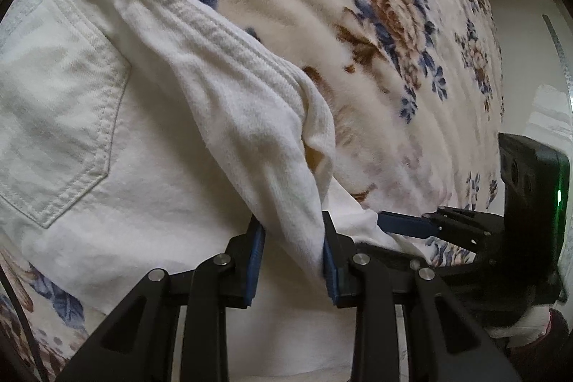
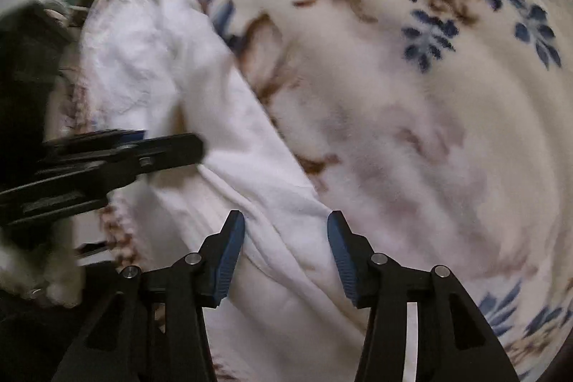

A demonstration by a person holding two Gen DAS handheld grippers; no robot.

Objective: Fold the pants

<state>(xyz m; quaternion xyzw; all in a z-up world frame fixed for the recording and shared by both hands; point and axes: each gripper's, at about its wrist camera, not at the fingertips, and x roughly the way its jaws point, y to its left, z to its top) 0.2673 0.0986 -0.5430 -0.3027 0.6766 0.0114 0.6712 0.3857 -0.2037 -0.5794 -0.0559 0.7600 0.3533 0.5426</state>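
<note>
White denim pants [image 1: 118,138] lie on a fleece blanket [image 1: 376,34] printed with blue and brown flowers; back pocket [image 1: 53,102] faces up at the left of the left wrist view, stitched along its edges. A ribbed band of the pants [image 1: 215,34] runs diagonally from upper left down toward the tongs, lifted off the layer beneath. Left gripper [image 1: 293,260]: blue pads [image 1: 255,260] sit on either side of a bunched fold of the white cloth, the fabric filling the gap between them and touching both pads, so the tongs are holding the pants at a narrow setting. Right gripper [image 2: 286,260]: tongs stand wide, blue pads [image 2: 229,260] well apart, with the pants [image 2: 172,67] lying between and under them; the cloth passes through the gap but I cannot tell whether either pad presses it. Right wrist view is motion-blurred. From the left wrist view the right gripper [image 1: 412,224] appears at lower right, just beside the cloth edge, black body with a green light [image 1: 558,197] behind it. From the right wrist view the left gripper [image 2: 172,145] enters from the left, over the pants.
</note>
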